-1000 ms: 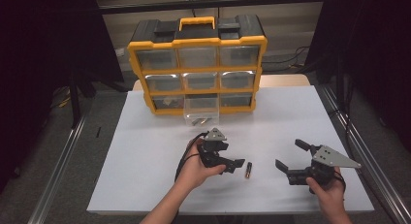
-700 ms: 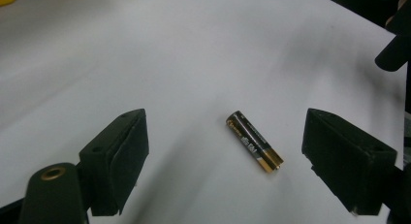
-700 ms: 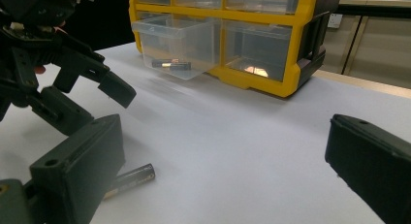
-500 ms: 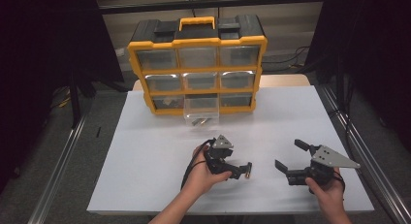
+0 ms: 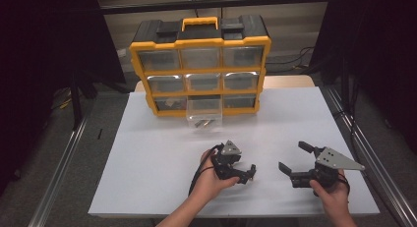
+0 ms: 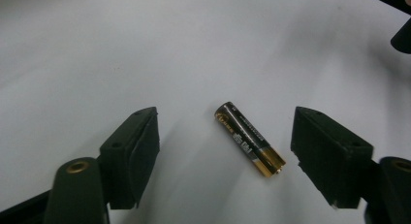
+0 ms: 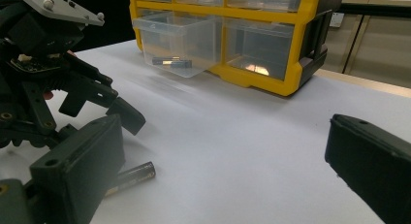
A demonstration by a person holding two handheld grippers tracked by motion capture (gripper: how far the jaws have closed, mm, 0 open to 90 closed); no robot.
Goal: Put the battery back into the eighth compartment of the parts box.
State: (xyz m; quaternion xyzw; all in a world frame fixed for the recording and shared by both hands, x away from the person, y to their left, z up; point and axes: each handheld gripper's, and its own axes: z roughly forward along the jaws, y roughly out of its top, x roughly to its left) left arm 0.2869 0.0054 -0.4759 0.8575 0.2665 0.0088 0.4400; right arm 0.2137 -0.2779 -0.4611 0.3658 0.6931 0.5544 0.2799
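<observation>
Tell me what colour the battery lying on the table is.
The battery is black with gold ends, clearest in the left gripper view.

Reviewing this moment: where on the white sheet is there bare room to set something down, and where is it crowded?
Free: the white sheet's left part, between the yellow organizer and the near edge, and the right part behind the right hand-held gripper. Crowded: the near centre, where the left hand-held gripper straddles the battery, and the strip before the pulled-out drawer.
</observation>
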